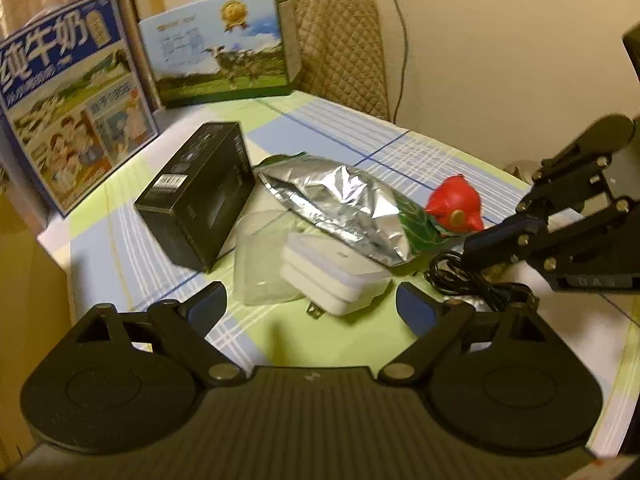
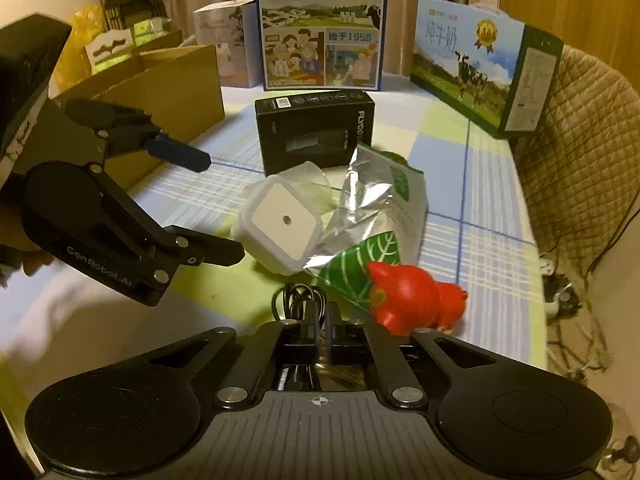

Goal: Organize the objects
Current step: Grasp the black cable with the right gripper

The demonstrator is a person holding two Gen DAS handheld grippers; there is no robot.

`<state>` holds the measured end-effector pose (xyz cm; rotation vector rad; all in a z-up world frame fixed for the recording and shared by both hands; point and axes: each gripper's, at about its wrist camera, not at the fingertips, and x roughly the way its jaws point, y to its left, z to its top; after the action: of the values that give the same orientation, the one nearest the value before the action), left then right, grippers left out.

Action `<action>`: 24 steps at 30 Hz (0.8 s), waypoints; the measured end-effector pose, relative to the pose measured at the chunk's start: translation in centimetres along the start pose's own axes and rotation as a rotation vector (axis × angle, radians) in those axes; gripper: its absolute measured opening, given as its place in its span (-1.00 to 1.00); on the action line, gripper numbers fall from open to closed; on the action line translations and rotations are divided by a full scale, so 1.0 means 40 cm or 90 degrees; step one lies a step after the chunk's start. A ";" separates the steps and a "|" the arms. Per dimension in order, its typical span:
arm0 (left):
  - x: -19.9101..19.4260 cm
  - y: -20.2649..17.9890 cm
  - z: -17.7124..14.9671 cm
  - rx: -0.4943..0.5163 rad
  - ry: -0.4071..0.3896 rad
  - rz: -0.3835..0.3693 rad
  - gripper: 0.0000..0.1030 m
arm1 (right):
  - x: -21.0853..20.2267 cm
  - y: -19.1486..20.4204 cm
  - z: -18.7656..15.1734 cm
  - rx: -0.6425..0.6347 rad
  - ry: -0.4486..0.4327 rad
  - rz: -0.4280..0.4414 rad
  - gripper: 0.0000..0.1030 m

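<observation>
Checked cloth in pale green, blue and white covers the surface (image 1: 328, 128), which stands against a cream wall with a quilted chair (image 1: 340, 44) at its far end. Two milk cartons stand upright along the back: a blue milk carton (image 2: 322, 24) and a green milk carton (image 2: 480, 64). A cardboard box (image 2: 160, 84) sits open beside the surface, on the left in the right wrist view.

Clustered mid-surface are a black box (image 1: 200, 196), a clear plastic cup (image 1: 260, 260) lying on its side, a white plug-in night light (image 1: 336, 276), a crumpled foil bag (image 1: 340, 204) with a green leaf print, a red pig toy (image 1: 456, 204) touching the bag's printed end, and a coiled black cable (image 1: 472, 276).

The left tongs (image 1: 312, 300) are spread wide and empty, hovering just before the night light, which lies between the line of their tips. The right tongs (image 2: 320, 320) are drawn narrow around the black cable; from the right wrist view they appear to pinch it.

Judging from this, sorting has hardly started: every loose item is still on the cloth. The step in hand seems to be picking up the cable. Next, the right tongs would need to lift without snagging the pig or the bag, then carry the cable somewhere sensible, perhaps the cardboard box.
</observation>
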<state>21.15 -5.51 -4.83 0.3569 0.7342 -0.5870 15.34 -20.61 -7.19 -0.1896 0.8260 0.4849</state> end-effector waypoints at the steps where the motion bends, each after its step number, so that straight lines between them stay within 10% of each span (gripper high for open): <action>1: -0.001 0.006 -0.004 -0.008 0.000 0.001 0.74 | 0.002 0.001 0.000 0.001 -0.002 -0.002 -0.81; 5: -0.005 0.021 -0.016 -0.023 0.001 0.004 0.75 | -0.005 0.004 -0.006 0.024 -0.009 0.015 -0.19; 11: 0.001 0.028 -0.022 -0.035 -0.002 0.007 0.76 | 0.039 0.060 -0.023 -0.069 0.051 -0.012 -0.22; 12: 0.003 0.027 -0.022 -0.035 -0.003 0.005 0.76 | 0.041 0.064 -0.024 -0.079 0.050 -0.023 -0.49; 14: 0.010 0.022 -0.019 -0.029 -0.007 -0.005 0.76 | 0.038 0.049 -0.019 -0.043 0.048 -0.021 -0.78; 24: 0.078 -0.017 0.018 0.073 -0.023 -0.037 0.76 | -0.016 -0.041 0.007 0.110 -0.026 -0.041 -0.79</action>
<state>22.96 -7.57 -6.60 0.4314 0.6791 -0.6908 15.93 -22.16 -6.56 -0.0465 0.8155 0.3539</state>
